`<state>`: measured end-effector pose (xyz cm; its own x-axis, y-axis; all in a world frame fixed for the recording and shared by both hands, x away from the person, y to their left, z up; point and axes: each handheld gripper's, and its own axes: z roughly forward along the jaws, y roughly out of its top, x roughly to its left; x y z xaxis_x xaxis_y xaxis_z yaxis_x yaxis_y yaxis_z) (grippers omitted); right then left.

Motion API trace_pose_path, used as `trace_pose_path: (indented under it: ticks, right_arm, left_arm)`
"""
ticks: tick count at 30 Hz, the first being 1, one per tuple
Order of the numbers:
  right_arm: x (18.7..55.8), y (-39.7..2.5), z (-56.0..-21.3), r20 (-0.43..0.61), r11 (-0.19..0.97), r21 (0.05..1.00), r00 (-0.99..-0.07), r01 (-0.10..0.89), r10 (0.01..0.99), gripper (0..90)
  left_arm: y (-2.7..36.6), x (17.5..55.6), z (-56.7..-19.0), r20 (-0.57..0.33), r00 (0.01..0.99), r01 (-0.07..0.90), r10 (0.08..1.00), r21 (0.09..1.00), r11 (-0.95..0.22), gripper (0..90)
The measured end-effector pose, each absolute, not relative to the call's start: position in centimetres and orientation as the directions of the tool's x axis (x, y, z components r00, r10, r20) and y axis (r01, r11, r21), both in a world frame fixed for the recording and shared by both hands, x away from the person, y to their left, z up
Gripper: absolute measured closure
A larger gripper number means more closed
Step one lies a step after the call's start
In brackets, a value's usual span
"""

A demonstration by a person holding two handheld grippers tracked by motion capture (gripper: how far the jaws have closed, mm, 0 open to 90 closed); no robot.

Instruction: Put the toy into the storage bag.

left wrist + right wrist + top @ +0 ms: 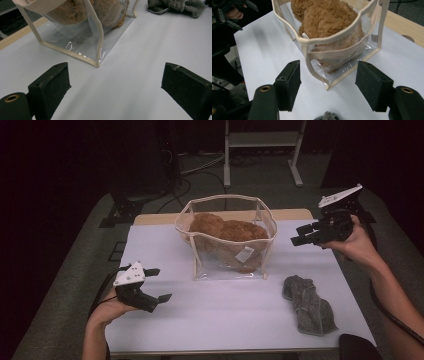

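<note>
A clear bag holding a plush is seen mid-table, towel at four o'clock; both grippers, left and right, are held open, empty, dark room behind.

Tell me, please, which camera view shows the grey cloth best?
The high view: the whole grey cloth lies crumpled right of the clear bag. The left gripper view catches its near edge at the top; the right gripper view shows just a tuft at the bottom.

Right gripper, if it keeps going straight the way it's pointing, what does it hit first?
Probably the clear bag: the right gripper points at its near corner, open fingers either side, with the brown plush toy inside.
</note>
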<state>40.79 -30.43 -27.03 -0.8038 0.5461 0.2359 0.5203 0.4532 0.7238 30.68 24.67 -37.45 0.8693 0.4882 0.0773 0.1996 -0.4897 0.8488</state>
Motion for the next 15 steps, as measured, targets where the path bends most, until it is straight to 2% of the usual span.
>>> trace_pose_path:
  ticks: [15]
  right_arm:
    - [40.4, -31.4, -30.6, 0.290, 0.435, 0.700, -0.783, 0.566, 0.551, 35.2]
  left_arm:
    - [24.4, 30.5, -37.4, 0.081, 0.874, 0.194, 0.479, 0.845, -0.498, 7.2]
